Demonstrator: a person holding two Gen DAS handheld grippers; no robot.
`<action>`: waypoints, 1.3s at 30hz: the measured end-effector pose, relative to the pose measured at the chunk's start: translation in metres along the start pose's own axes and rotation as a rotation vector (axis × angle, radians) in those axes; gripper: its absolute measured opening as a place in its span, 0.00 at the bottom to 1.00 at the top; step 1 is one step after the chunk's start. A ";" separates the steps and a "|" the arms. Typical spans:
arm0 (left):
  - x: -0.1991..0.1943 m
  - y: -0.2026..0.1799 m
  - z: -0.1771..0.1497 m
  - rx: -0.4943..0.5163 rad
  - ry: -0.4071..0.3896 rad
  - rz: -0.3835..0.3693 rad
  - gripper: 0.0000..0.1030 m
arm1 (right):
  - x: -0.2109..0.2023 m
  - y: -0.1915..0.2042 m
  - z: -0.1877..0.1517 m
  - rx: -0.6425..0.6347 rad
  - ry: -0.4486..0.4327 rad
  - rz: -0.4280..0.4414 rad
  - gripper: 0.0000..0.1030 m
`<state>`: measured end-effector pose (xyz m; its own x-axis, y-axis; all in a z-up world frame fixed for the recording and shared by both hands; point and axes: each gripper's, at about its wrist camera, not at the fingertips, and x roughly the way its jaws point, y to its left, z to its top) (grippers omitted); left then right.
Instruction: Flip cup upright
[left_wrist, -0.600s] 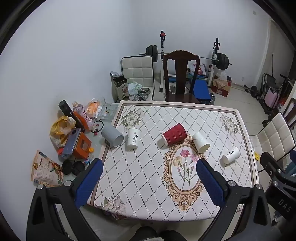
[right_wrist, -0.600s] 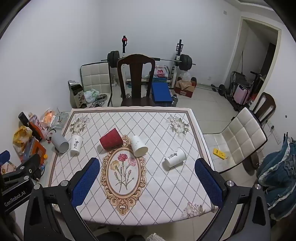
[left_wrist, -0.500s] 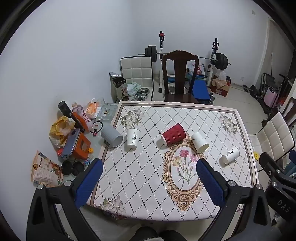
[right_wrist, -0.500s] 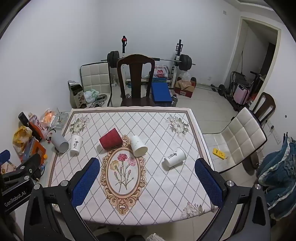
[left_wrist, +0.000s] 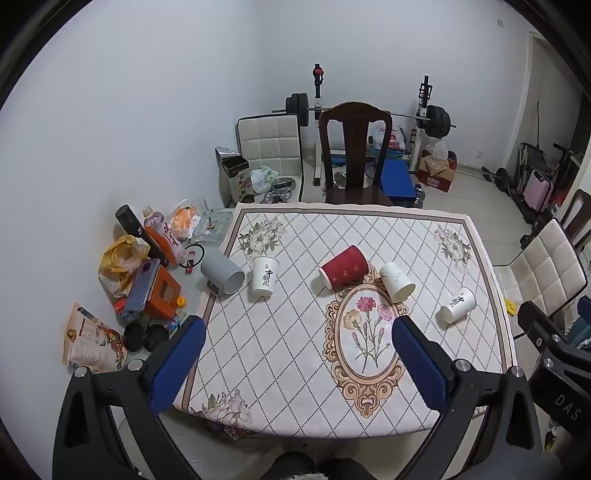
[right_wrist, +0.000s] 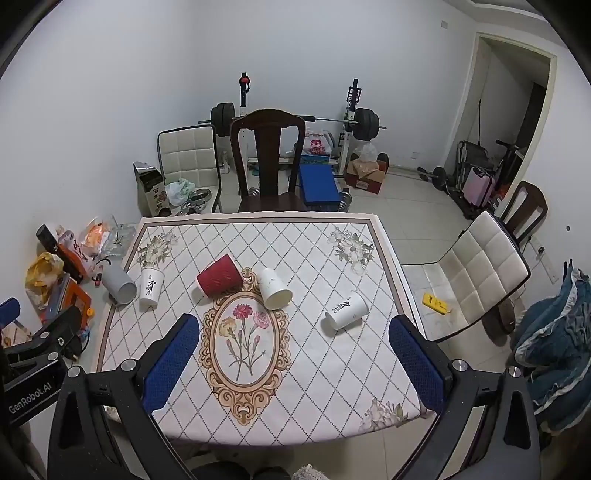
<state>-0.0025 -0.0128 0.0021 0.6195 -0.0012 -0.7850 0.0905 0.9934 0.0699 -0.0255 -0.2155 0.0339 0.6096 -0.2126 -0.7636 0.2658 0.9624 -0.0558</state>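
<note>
Several cups lie on a table with a floral cloth (left_wrist: 295, 350) (right_wrist: 314, 369). A red ribbed cup (left_wrist: 344, 267) (right_wrist: 219, 279) lies on its side. A plain white cup (left_wrist: 397, 282) (right_wrist: 274, 288) lies tipped beside it. A white cup with black writing (left_wrist: 457, 305) (right_wrist: 346, 310) lies on its side at the right. Another written white cup (left_wrist: 264, 275) (right_wrist: 150, 286) stands at the left. A grey cup (left_wrist: 222, 273) (right_wrist: 119, 284) lies at the left edge. My left gripper (left_wrist: 295, 360) and right gripper (right_wrist: 293, 360) are open, empty, high above the near edge.
A dark wooden chair (left_wrist: 354, 155) (right_wrist: 267, 158) stands at the far side. A white padded chair (right_wrist: 480, 273) stands to the right. Bottles, bags and boxes (left_wrist: 147, 266) clutter the floor at the left. Weight equipment (right_wrist: 295, 122) lines the back wall.
Both views have shifted very slightly; the cups lie as before and both grippers stay open.
</note>
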 end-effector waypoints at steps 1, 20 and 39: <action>0.000 0.002 0.000 -0.001 0.000 -0.001 1.00 | 0.000 0.000 0.000 -0.001 0.000 0.000 1.00; -0.011 -0.014 0.008 -0.004 -0.002 -0.002 1.00 | -0.006 -0.007 -0.003 -0.002 0.000 -0.001 1.00; -0.017 -0.015 0.008 0.002 -0.006 -0.008 1.00 | -0.023 -0.004 -0.010 -0.008 0.003 -0.005 1.00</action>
<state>-0.0084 -0.0282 0.0196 0.6237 -0.0096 -0.7816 0.0965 0.9932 0.0648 -0.0478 -0.2125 0.0449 0.6057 -0.2173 -0.7654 0.2633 0.9625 -0.0649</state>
